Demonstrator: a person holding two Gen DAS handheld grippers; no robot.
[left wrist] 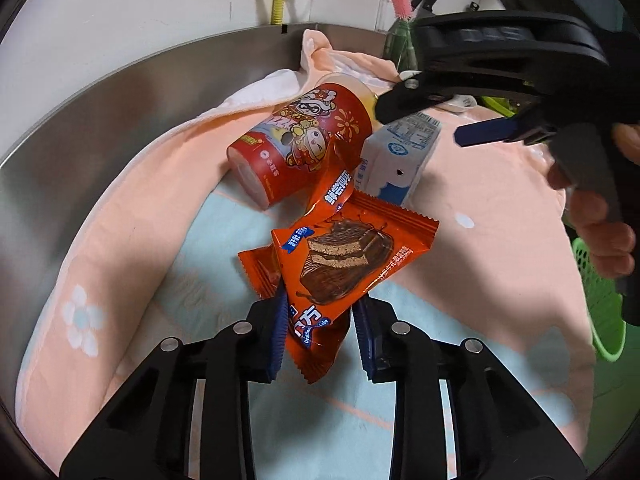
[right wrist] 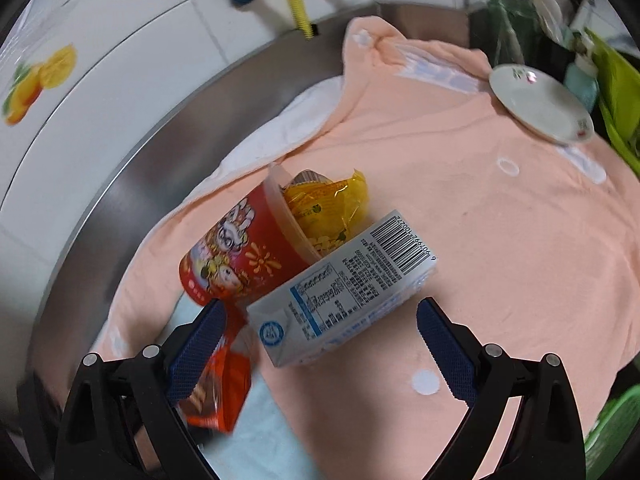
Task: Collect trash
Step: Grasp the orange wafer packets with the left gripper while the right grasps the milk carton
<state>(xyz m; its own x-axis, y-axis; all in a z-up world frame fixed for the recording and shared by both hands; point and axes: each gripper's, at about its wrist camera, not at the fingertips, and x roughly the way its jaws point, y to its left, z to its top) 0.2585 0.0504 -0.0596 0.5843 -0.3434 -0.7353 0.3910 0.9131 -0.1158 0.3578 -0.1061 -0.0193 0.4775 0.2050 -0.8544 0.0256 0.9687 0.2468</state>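
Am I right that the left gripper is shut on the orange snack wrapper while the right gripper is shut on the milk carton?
Only partly. The left gripper is shut on the orange snack wrapper, but the right gripper is open: in the right wrist view its jaws stand wide apart, with the milk carton lying ungripped on the towel ahead.

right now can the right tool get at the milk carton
Probably yes. The right tool is open, with the milk carton lying just ahead of its tips and nothing on top of it. The red cup leans against the carton's far side, and the left tool is busy holding an orange wrapper.
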